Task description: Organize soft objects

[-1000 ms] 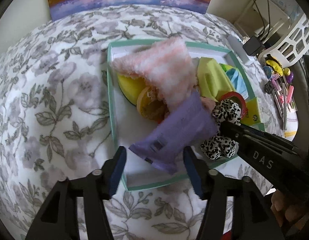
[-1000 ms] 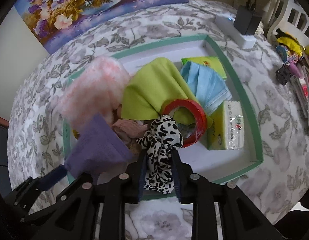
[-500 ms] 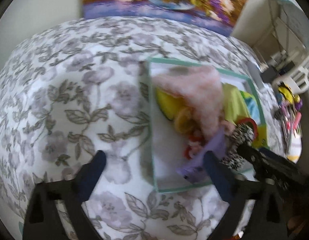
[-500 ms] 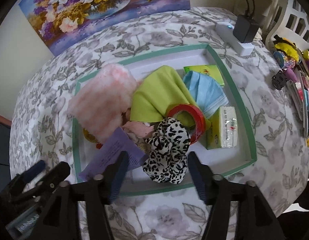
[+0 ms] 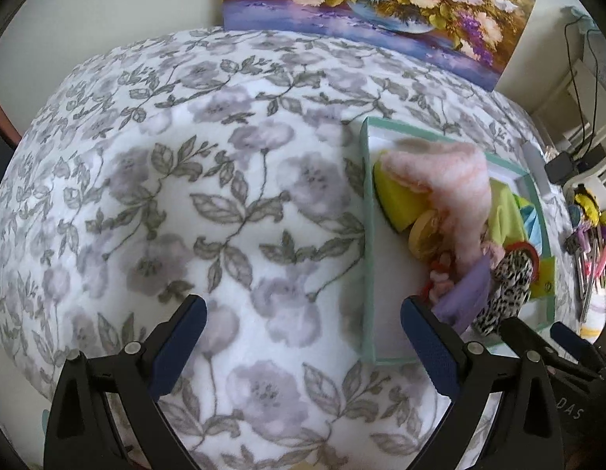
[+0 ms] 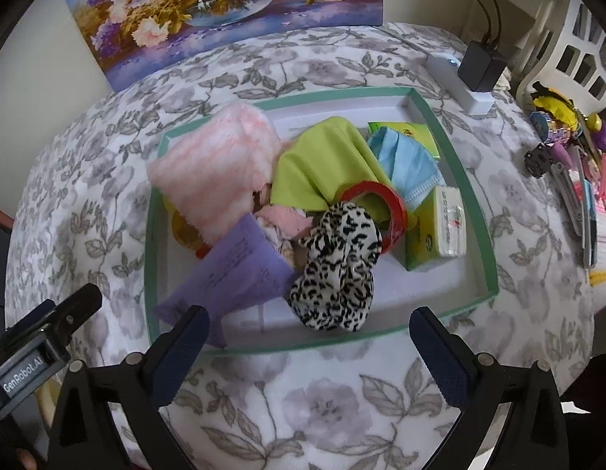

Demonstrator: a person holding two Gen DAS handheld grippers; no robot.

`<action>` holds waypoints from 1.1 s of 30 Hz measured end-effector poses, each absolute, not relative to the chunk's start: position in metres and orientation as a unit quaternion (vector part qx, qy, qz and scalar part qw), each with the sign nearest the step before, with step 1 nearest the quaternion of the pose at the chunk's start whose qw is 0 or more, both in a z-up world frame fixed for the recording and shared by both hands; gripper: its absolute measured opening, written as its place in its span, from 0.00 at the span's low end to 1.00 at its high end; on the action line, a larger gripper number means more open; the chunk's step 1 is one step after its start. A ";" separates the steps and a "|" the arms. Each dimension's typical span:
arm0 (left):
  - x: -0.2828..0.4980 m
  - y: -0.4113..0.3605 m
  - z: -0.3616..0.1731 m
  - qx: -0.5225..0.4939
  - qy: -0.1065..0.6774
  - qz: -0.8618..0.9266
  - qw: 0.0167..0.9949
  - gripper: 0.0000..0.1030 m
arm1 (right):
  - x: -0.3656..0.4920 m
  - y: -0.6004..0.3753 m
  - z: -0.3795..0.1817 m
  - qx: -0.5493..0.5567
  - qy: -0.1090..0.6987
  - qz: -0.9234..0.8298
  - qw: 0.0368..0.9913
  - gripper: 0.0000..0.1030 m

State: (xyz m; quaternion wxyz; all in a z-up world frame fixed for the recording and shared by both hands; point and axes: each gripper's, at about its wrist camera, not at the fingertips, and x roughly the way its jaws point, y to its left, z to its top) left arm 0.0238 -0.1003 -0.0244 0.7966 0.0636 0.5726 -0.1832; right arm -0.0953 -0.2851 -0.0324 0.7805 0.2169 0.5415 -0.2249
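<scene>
Both claws, left (image 5: 303,337) and right (image 6: 309,346), have just opened, releasing purple pouch (image 6: 232,270) and leopard scrunchie (image 6: 336,270) into the green-rimmed tray (image 6: 475,211); sorting appears nearly finished.

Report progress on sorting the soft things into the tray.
Done: the leopard scrunchie, purple pouch, pink fluffy cloth and green cloth lie in the teal tray. In hand: nothing; the left gripper is open and the right gripper has just been opening, empty. Left: no soft items visible outside the tray.
</scene>
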 end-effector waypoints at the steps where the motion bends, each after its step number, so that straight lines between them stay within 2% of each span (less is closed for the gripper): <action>1: 0.022 -0.098 -0.025 0.066 0.575 -0.182 0.795 0.96 | -0.098 -0.283 -0.032 0.215 0.541 -0.225 0.781 1.00; 33: -0.016 -0.062 -0.016 0.139 0.540 -0.120 0.822 0.96 | -0.133 -0.254 -0.022 0.197 0.528 -0.231 0.793 1.00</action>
